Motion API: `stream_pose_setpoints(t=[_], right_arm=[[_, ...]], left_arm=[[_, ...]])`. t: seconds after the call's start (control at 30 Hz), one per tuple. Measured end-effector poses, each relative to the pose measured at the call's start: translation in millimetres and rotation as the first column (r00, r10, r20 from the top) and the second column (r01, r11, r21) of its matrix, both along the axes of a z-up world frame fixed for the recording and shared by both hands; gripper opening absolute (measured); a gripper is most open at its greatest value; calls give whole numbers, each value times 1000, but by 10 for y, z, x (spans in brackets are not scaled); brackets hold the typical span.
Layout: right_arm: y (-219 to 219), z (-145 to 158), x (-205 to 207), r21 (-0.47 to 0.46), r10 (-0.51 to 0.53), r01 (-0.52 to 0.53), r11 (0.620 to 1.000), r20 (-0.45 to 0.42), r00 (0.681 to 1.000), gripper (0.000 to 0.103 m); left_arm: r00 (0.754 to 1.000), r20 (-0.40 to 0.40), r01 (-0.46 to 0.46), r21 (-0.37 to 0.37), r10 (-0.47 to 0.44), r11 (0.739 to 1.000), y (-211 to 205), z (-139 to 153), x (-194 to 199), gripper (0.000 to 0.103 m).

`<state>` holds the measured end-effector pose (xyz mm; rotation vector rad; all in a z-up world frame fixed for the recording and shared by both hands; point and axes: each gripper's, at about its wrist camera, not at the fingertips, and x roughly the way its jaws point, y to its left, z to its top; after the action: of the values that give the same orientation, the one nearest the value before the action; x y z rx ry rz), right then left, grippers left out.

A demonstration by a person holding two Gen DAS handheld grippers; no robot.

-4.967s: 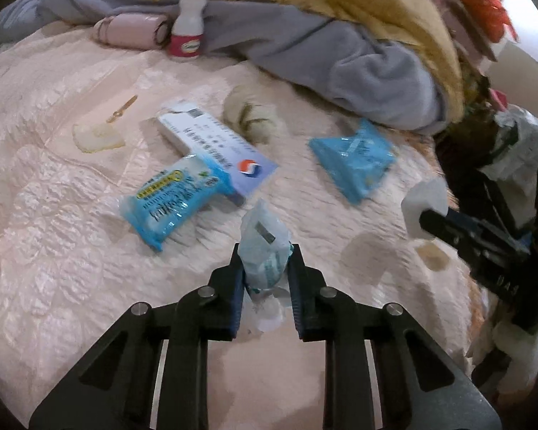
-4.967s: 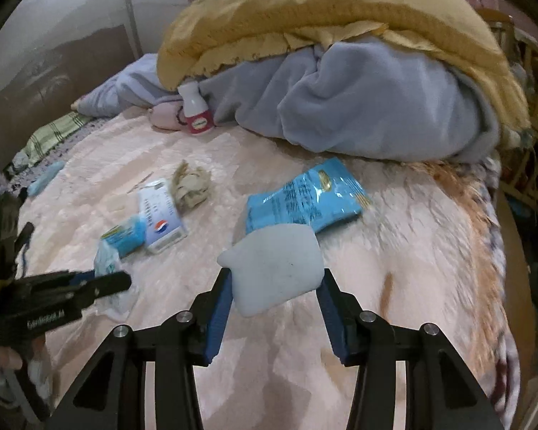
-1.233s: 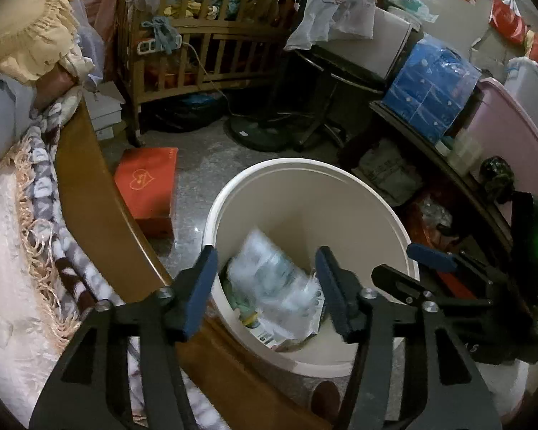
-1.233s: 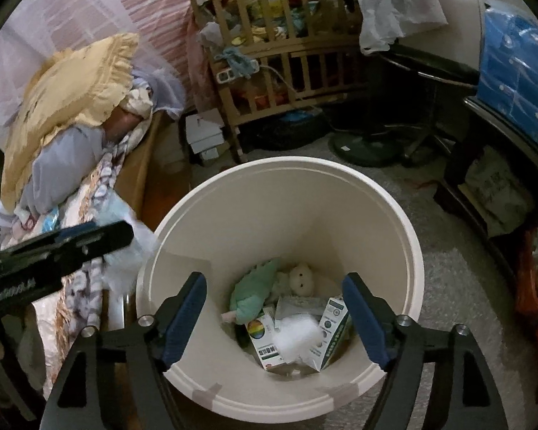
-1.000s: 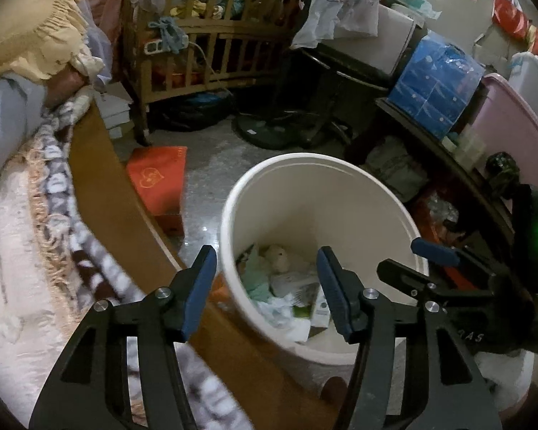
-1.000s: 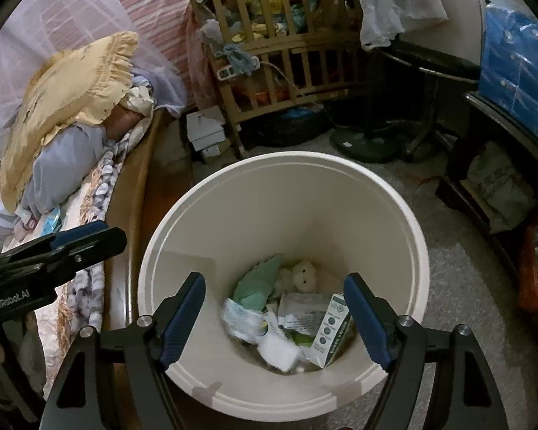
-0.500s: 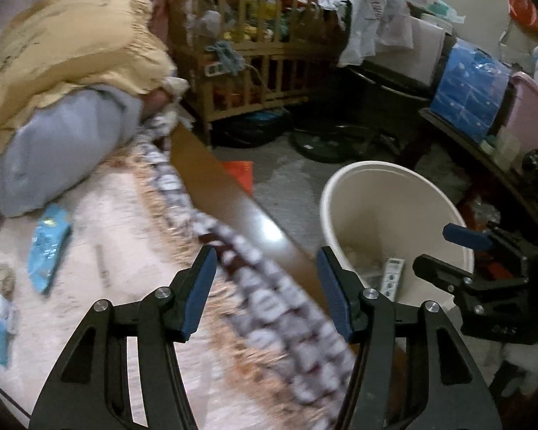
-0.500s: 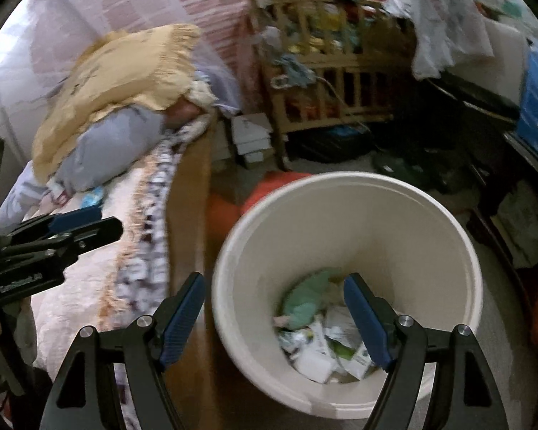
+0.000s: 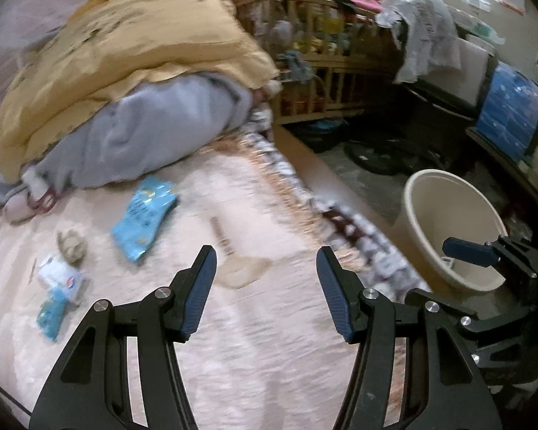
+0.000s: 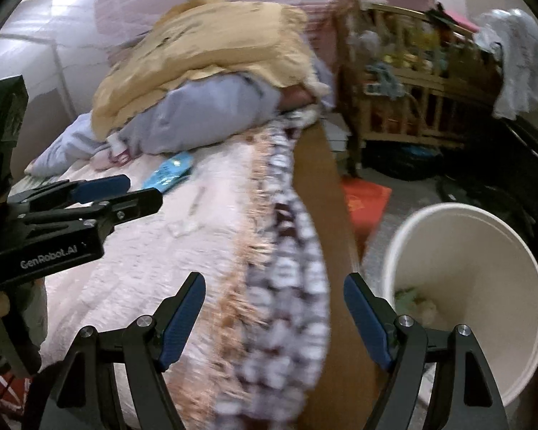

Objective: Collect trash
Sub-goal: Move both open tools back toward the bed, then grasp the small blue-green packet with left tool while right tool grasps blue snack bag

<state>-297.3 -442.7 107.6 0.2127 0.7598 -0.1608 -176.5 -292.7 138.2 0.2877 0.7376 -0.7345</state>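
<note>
Most of both views taken up by the bed [image 9: 287, 376], covered in a pale pink quilt with a fringed, patterned edge [image 10: 287, 286] hanging over its wooden side. Heaped at the far end, a yellow blanket [image 9: 125, 53] on top of grey bedding [image 9: 154, 132]. Beyond the bed, a wooden crib [image 9: 322, 82] packed with clutter, too blurred to sort out. On the floor just beside the bed, a cream bin [image 10: 484, 268], upright, with pale and greenish trash [image 10: 416, 301] at the bottom. Near it on the floor, between bin and crib, a flat red box [image 10: 366, 197].

Left claw [image 9: 265, 252] over the quilt, spread wide, gripping nothing. Right claw [image 10: 274, 279] over the fringed edge of the bed, between quilt and bin, likewise spread wide and empty.

Left to collect, all lying on the quilt ahead and to the left of the left claw:
- large blue packet [image 9: 145, 220], flat, near the grey bedding;
- white box [image 9: 59, 274], touching a small blue packet [image 9: 50, 317] on its near side;
- crumpled brownish wad [image 9: 71, 245], just beyond the white box;
- flat tan patch [image 9: 244, 272] close ahead of the left claw, scrap or stain, cannot tell which.

Much of both views smeared by motion blur.
</note>
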Motion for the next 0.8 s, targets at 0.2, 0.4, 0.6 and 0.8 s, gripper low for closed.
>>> stream_pose_setpoints(t=[0.2,0.4,0.6,0.8], right_arm=[[353,-15,302,23,71,-71,997,-3,997,77],[682,-107,627,35,137,-136,990,-36,990,77],[847,-223,1038,69,173,-168,983,-76,982,77],[900,-289,1593,164,165,-148,975,-98,981,78]], left_arm=[[995,-31,-96,7,96,995,527,-119,215,57],[977,-55,-205,19,206,979,1159,-264,512,57],[947,-74,-309,38,311,950,1773,-410,860,57],[924,-97,-370,29,371,929,2202,-507,1135,57]])
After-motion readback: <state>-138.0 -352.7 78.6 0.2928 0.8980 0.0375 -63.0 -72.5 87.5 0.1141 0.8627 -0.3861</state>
